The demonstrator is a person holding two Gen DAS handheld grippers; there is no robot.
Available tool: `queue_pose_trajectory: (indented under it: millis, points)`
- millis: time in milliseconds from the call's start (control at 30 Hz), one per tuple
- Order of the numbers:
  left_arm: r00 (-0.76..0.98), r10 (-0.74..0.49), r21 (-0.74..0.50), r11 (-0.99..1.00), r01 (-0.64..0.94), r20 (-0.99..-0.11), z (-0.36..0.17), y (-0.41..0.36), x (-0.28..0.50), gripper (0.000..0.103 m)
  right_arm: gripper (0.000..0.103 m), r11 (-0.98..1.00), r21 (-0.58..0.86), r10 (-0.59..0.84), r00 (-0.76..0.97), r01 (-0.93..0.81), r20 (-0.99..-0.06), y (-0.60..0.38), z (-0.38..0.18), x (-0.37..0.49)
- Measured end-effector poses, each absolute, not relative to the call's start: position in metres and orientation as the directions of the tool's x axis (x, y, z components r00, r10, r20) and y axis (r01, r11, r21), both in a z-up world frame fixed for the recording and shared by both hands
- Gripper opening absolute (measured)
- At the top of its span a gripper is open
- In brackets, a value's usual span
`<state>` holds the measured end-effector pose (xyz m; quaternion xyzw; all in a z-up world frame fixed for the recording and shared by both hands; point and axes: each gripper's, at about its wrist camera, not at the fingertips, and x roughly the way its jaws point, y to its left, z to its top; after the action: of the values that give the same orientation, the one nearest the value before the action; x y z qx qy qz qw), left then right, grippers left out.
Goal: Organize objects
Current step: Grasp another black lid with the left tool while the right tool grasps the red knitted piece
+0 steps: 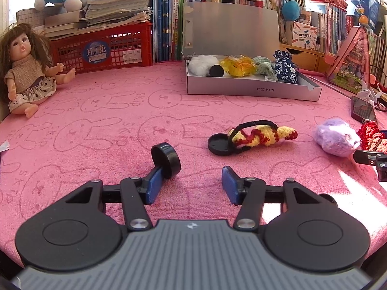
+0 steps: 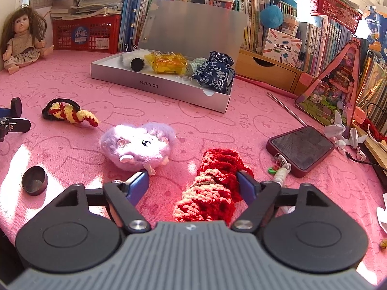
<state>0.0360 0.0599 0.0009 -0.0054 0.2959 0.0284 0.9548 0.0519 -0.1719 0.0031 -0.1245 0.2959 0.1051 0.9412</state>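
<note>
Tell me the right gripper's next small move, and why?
Probably close the right gripper on the red crochet piece. It already lies between the jaws, against the right pad, with a gap on the left. The open box beyond holds other small items, so it looks like the destination.

- Grey cardboard box (image 2: pixel 167 89): front wall prints "NO.A-2224", upside down in both views.
- Pink towel (image 1: pixel 96 111) over the counter: bunny outlines with the letters "SKIP" repeated.
- Red crate (image 1: pixel 106 50): round blue sticker with two Chinese characters and "Moon" beneath; the white barcode label beside it is too small to read.
- White carton (image 2: pixel 281 46) on the shelf: "POCKET LABEL PRINTER" under a Chinese line.
- Book spines: print too small to read.
</note>
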Motion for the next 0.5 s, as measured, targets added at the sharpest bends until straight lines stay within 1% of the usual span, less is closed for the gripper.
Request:
queue_pose_trajectory:
  millis: [67, 133, 167, 200, 233, 333, 500]
  points:
    - [0.823, 0.051, 0.005, 0.998, -0.059, -0.566, 0.001, 0.06, 0.037, 0.059, 0.069, 0.948, -0.177, 0.118, 0.806, -0.266, -0.58, -0.173, 0.004, 0.053]
    - [0.823, 0.054, 0.002, 0.998, -0.064, -0.565, 0.001, 0.06, 0.038, 0.059, 0.056, 0.951, -0.19, 0.094, 0.812, -0.244, -0.575, -0.175, 0.003, 0.055]
    - [0.823, 0.056, 0.001, 0.998, -0.067, -0.566, 0.001, 0.059, 0.039, 0.059, 0.052, 0.953, -0.195, 0.08, 0.815, -0.231, -0.575, -0.175, 0.003, 0.056]
    - [0.822, 0.057, -0.001, 0.998, -0.07, -0.566, 0.002, 0.06, 0.039, 0.059, 0.045, 0.957, -0.198, 0.064, 0.818, -0.213, -0.572, -0.177, 0.004, 0.057]
    - [0.823, 0.056, -0.008, 0.997, -0.073, -0.565, 0.002, 0.06, 0.039, 0.059, 0.041, 0.96, -0.194, 0.057, 0.819, -0.201, -0.571, -0.179, 0.004, 0.058]
    - [0.831, 0.052, -0.022, 0.997, -0.077, -0.554, 0.005, 0.061, 0.038, 0.059, 0.038, 0.972, -0.148, 0.067, 0.82, -0.183, -0.569, -0.185, 0.009, 0.061]
    - [0.847, 0.08, 0.011, 0.996, -0.088, -0.526, 0.01, 0.061, 0.038, 0.057, 0.036, 0.974, -0.119, 0.096, 0.823, -0.195, -0.56, -0.184, 0.015, 0.058]
